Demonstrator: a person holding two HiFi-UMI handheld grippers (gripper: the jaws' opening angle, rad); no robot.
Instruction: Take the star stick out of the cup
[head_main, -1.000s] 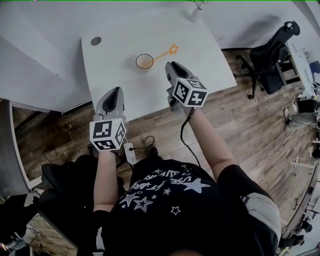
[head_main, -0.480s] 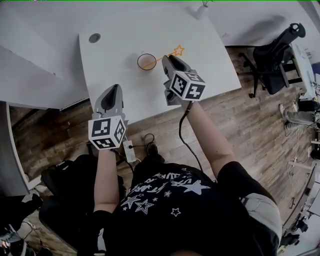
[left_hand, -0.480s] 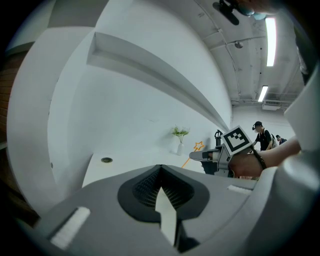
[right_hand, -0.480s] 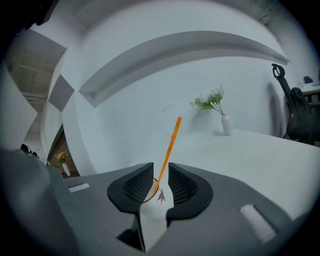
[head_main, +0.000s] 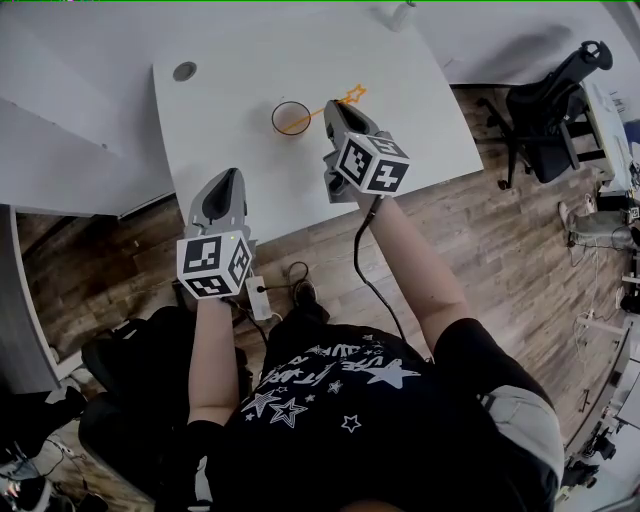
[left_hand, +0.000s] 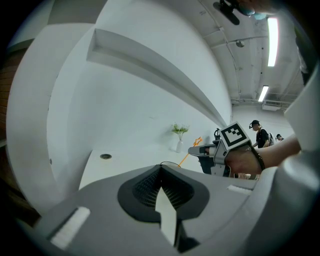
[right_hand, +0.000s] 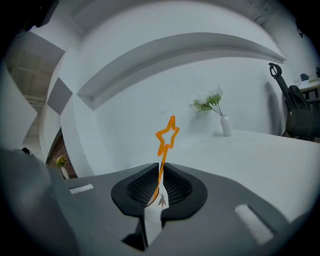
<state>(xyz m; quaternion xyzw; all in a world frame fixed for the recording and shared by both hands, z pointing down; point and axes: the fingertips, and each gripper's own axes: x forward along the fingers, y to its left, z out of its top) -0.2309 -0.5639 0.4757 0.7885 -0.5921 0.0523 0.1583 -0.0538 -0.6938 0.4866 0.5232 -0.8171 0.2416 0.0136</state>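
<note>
White laminate covers the table, which takes up the 12 o'clock part of the head view. A round grey grommet is set into it at 10 o'clock from the cup. The cup is clear with a dark rim and stands near the table's middle. The orange star stick leans out of it toward 2 o'clock, its lower end inside the rim and its star past the rim, over the tabletop.

The right gripper sits just at 3 o'clock of the cup. In its own view its jaws are closed on the thin orange shaft, with the star standing above them. The left gripper hovers at the table's near edge, at 7 o'clock from the cup and well apart from it, its jaws together with nothing between them.

A small white vase holding a green sprig stands at the table's far edge, at 1 o'clock. Brown wood-plank floor spreads from 3 to 6 o'clock, and a black office chair stands on it at 2 o'clock. White walls close off the far side. The left gripper view shows strip lights on the ceiling.
</note>
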